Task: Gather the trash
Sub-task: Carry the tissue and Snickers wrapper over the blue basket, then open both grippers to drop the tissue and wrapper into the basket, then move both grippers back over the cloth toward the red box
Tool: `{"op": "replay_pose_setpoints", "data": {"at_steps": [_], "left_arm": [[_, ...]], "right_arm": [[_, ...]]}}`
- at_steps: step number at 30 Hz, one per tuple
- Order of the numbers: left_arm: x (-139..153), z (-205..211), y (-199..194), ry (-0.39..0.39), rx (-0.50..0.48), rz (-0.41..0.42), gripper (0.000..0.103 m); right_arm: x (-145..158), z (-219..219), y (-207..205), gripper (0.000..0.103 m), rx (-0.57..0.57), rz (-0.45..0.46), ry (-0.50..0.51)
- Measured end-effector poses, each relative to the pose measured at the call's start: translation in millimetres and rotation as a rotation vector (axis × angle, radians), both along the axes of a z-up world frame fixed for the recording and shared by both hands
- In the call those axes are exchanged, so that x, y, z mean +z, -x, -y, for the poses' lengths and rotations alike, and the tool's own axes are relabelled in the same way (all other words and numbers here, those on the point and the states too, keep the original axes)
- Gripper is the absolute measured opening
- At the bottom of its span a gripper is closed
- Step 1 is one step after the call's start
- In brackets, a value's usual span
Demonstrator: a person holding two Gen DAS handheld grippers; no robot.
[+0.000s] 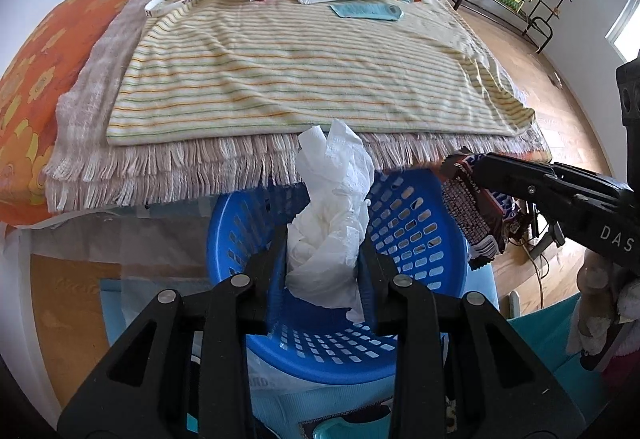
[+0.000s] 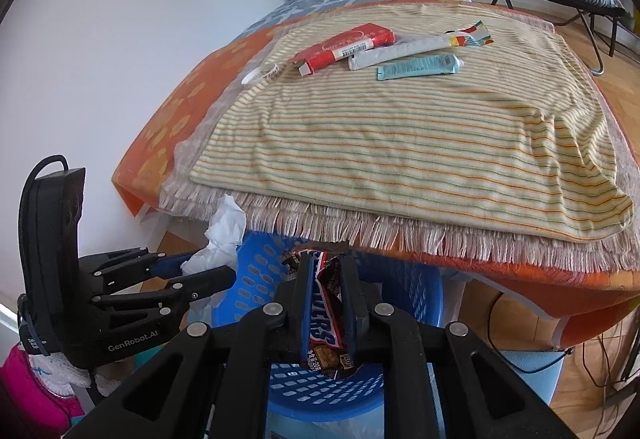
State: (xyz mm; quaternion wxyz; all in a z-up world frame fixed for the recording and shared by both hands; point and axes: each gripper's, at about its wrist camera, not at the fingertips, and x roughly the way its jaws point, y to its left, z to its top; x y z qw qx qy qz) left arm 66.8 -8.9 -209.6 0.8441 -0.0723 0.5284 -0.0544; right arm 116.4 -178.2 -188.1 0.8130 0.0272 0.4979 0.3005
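The left claw (image 1: 326, 271) is squeezed on a crumpled white tissue (image 1: 332, 215). The right claw (image 2: 326, 303) is squeezed on a candy wrapper (image 2: 322, 319). Both hang right over the blue basket (image 1: 416, 227), which sits low by the foot of the bed.

The tissue looks very light and soft. It squashes flat, so a pinch in its thick middle should hold best, and it may drift when let go. The wrapper looks thin, crinkly and a bit slippery. It could slide out unless it is pinched flat across its middle.

Farther from the basket, up on the striped cloth (image 2: 400, 143) on the bed, lie a red box (image 2: 344, 43), a white tube (image 2: 400, 51), a green tube (image 2: 420, 66) and a white band (image 1: 170, 1). The box looks stiff; take it by its long sides. The tubes look squishy; take them at the middle.
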Motion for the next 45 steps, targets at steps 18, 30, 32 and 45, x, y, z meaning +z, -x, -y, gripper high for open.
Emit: {"op": "replay_pose_setpoints", "data": {"at_steps": [18, 30, 32, 45], "left_arm": [[-8, -1, -2, -0.007, 0.018, -0.022, 0.064], [-9, -2, -4, -0.024, 0.038, -0.019, 0.075], [-8, -3, -4, -0.036, 0.042, -0.013, 0.075], [9, -15, -23, -0.043, 0.087, 0.028, 0.075]], "right_arm": [[-4, 4, -3, 0.067, -0.046, 0.003, 0.036], [3, 5, -8, 0.091, -0.087, 0.039, 0.069], [5, 4, -9, 0.093, -0.094, 0.052, 0.080], [21, 5, -26, 0.095, -0.150, 0.120, 0.151]]}}
